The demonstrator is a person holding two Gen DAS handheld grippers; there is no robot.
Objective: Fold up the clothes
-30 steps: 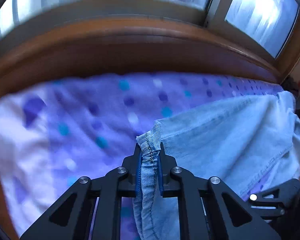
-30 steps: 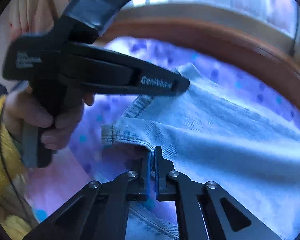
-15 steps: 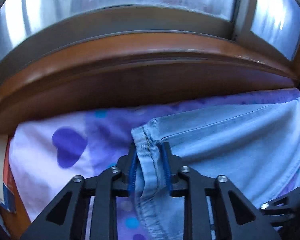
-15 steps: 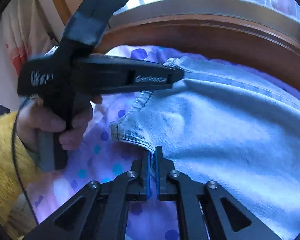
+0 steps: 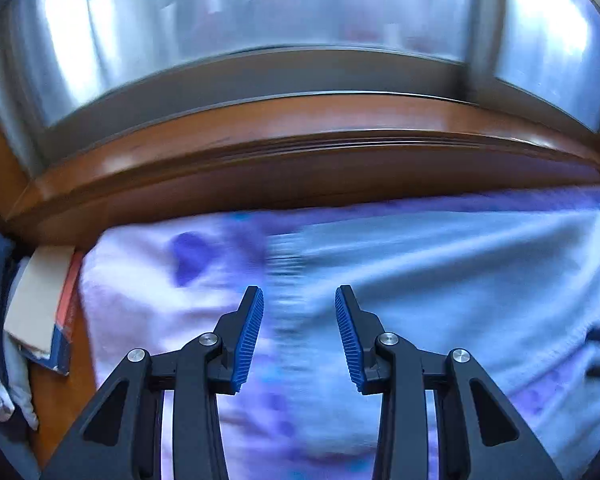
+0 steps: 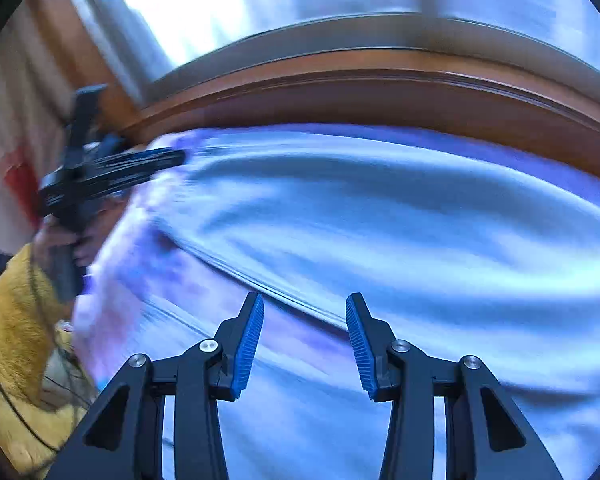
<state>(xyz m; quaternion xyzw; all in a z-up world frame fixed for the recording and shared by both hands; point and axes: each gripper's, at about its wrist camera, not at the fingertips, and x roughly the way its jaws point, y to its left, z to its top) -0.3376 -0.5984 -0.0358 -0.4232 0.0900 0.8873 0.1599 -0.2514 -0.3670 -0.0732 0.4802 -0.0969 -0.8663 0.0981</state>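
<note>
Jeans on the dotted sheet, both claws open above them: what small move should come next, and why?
Probably draw both claws back clear of the cloth. The left claw and right claw are opening with nothing pinched between the pads, and the light-blue jeans lie spread on the purple dotted sheet. The blur hides the fold's edges.

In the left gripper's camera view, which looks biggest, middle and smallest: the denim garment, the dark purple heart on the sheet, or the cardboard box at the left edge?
Largest to smallest, as they look:
1. denim garment
2. cardboard box
3. purple heart
The blur makes edges rough.
</note>
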